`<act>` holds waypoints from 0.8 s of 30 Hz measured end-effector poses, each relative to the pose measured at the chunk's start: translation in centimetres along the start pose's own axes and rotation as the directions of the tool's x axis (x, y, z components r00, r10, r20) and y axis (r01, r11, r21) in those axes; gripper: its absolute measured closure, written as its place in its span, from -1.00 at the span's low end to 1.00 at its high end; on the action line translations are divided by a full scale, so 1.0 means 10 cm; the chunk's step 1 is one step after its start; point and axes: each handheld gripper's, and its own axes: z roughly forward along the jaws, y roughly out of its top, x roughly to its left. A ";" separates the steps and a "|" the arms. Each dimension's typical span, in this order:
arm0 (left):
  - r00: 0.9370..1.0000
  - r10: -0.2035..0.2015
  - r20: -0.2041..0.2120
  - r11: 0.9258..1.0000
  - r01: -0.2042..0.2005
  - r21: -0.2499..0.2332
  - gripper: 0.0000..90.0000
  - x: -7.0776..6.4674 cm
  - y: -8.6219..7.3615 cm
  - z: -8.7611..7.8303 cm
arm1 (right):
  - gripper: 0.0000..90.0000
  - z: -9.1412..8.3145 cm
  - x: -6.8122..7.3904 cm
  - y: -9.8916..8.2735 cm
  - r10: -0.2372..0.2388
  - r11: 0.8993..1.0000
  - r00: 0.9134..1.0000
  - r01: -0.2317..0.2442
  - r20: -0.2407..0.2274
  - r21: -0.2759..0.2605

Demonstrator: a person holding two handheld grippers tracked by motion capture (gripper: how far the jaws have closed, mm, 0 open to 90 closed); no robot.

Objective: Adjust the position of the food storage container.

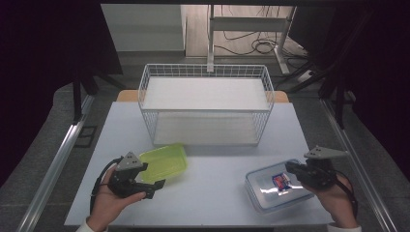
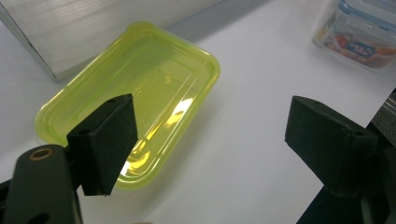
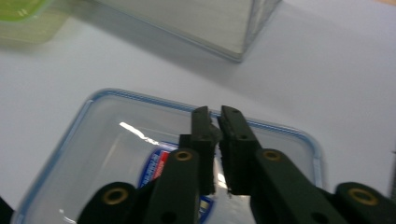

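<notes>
A yellow-green plastic tub [image 1: 164,162] lies open on the white table [image 1: 212,164], left of centre. My left gripper [image 1: 157,187] is held just in front of the tub and stands open. In the left gripper view its jaws spread wide, the left one over the tub [image 2: 154,88], nothing between them. A clear lidded box with a blue rim [image 1: 273,191] and a printed label sits at the front right. My right gripper [image 1: 289,167] is shut, its tips [image 3: 215,116] hovering over the box lid [image 3: 107,154].
A white wire basket [image 1: 205,104] with two shelves stands at the back centre of the table, its lower corner [image 3: 233,42] just beyond the clear box [image 2: 359,28]. Bare table lies between the two containers. A hand holds each gripper at the front edge.
</notes>
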 end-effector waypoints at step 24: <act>1.000 -0.027 -0.014 1.000 0.028 0.007 -0.62 0.08 -0.11 -0.05 | 0.97 -0.04 -0.65 -0.41 0.149 0.978 0.974 -0.172 0.172 0.122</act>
